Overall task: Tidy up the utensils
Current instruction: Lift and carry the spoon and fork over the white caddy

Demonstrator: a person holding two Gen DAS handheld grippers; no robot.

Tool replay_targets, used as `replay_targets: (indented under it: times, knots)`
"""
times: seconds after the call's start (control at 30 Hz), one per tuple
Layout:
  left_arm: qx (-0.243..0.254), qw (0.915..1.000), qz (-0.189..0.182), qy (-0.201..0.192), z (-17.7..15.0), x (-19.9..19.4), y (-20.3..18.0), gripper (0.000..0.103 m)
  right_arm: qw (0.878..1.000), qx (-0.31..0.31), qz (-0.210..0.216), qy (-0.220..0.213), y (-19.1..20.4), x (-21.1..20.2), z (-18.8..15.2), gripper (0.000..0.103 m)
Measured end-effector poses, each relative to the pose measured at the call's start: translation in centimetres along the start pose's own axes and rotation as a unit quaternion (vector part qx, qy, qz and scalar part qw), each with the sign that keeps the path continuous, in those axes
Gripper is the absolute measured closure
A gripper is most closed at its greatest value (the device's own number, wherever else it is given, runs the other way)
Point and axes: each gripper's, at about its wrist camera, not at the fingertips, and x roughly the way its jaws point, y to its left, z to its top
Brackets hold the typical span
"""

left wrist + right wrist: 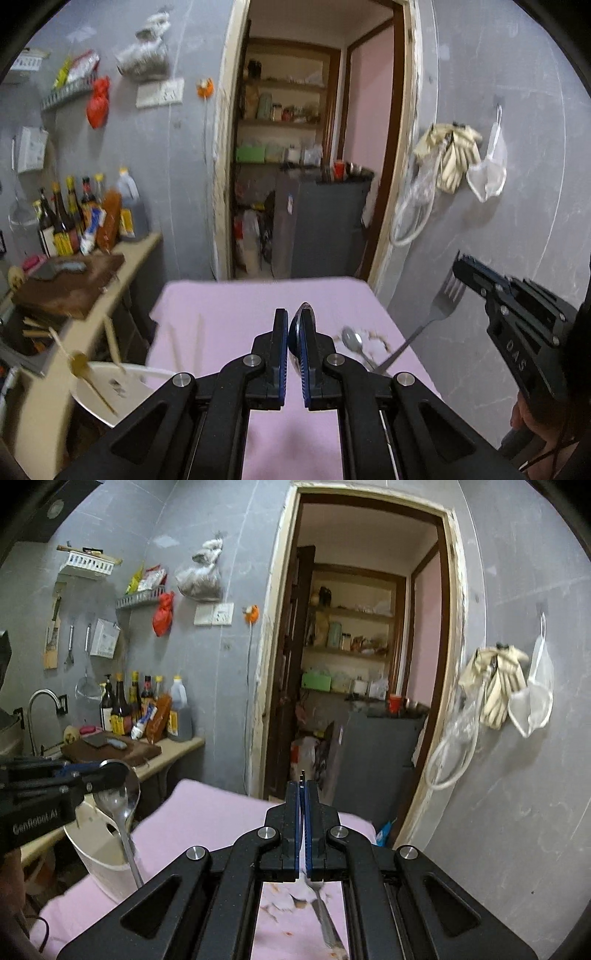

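The desk (229,306), under a pink cloth, is the landmark here. A white bucket (110,391) stands at its left edge with wooden chopsticks (110,339) and a ladle-like stick poking out of it; it looks light and would tip if utensils are dropped against its rim.

Above the desk's near end, the left gripper (294,332) has its fingers (280,354) clamped on a large metal spoon (123,797), pinching the bowl end so the long handle hangs down over the bucket side of the desk. That spoon is stiff, smooth and fairly heavy for its width. Held at the bowl it can swing or slip on the blue pads, so a hold nearer the neck would likely be steadier.

Above the desk's right edge, the right gripper (303,797) has its fingers (293,830) clamped on a metal fork (443,306), gripped at the tines with the handle slanting down toward the desk. The fork is thin, rigid and slick; the flat of the tines gives the pads a fair seat, though the handle's weight pulls on it.

A small spoon (352,341) lies on the desk right of centre, on a patterned patch of the cloth. It is light and low-lying, so its raised neck seems the best place to pinch.
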Motion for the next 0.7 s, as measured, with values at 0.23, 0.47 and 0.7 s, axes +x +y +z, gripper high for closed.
replay_targets:
  times: [0.23, 0.47, 0.7]
  knots:
    - [0.017, 0.9985, 0.036, -0.038, 3.0, -3.6, 4.2, 0.097, 1.0, -0.005, 0.014, -0.012, 4.4, -1.0, 2.9, 0.101]
    - [0.012, 0.9929, 0.094, -0.072, 4.5, -6.8, 11.0, 0.097, 0.999, -0.012, 0.037, -0.031, 9.1, -1.5, 4.4, 0.101]
    - [0.003, 0.9849, 0.155, -0.078, 4.5, -7.7, 16.6, 0.097, 0.998, -0.021, 0.056, -0.025, 13.0, -1.1, 4.1, 0.101]
